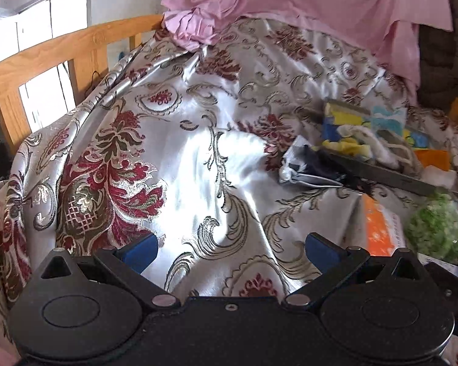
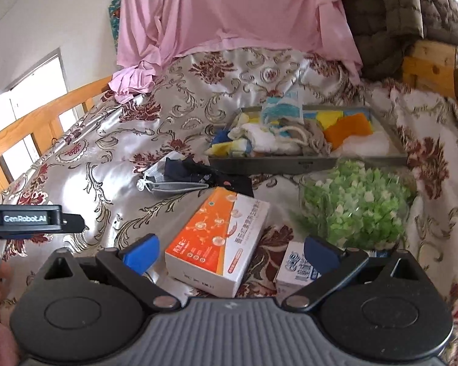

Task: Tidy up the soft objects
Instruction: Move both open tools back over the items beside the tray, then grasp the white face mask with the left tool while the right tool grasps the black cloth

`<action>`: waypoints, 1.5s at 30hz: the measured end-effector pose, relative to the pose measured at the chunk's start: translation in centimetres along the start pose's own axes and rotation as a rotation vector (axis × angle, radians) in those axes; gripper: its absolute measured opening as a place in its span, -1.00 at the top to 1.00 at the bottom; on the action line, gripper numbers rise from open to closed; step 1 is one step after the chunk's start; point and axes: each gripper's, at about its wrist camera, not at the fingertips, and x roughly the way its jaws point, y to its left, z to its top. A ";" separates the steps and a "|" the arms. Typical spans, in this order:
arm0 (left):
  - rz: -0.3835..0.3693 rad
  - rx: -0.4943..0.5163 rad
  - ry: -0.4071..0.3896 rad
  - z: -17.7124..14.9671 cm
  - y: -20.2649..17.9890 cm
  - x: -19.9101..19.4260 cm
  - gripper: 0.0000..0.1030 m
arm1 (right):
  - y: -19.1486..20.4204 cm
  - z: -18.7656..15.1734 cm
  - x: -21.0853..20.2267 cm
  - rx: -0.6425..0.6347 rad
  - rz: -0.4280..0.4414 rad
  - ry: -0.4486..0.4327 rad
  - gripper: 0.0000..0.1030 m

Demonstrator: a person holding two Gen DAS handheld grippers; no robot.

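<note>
A bed (image 2: pixel 113 164) draped in silver floral satin, with a wooden rail (image 1: pixel 45 52) by a window (image 1: pixel 61 15) and pink cloth (image 2: pixel 229 15) behind. On it are one tray (image 2: pixel 290 161) heaped with soft cloths (image 2: pixel 278 137), one dark pouch (image 2: pixel 183 174), two boxes (image 2: pixel 216 241) and one green plant (image 2: pixel 357 201). The left gripper (image 1: pixel 230 250) and right gripper (image 2: pixel 229 253) both hover with fingers apart, holding nothing.

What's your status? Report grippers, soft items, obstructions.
Left gripper open, empty, over bedspread. Right gripper open, empty. Tray holds cloths; dark cloth loose beside it. Orange box between right fingers.
</note>
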 end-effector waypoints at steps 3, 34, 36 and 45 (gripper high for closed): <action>-0.021 -0.005 0.034 0.5 -0.3 1.0 -0.99 | -0.3 -0.2 0.3 0.021 0.012 0.013 -1.00; -0.304 -0.174 0.034 5.1 1.7 8.2 -0.97 | 1.1 5.2 9.7 -0.033 -0.071 -0.007 -1.00; -0.324 -0.157 0.024 5.2 1.5 9.3 -0.94 | 1.2 5.4 10.5 -0.046 -0.052 0.001 -1.00; -0.478 -0.162 -0.010 5.9 1.0 13.0 -0.67 | 0.5 7.1 14.5 -0.035 0.016 0.069 -1.00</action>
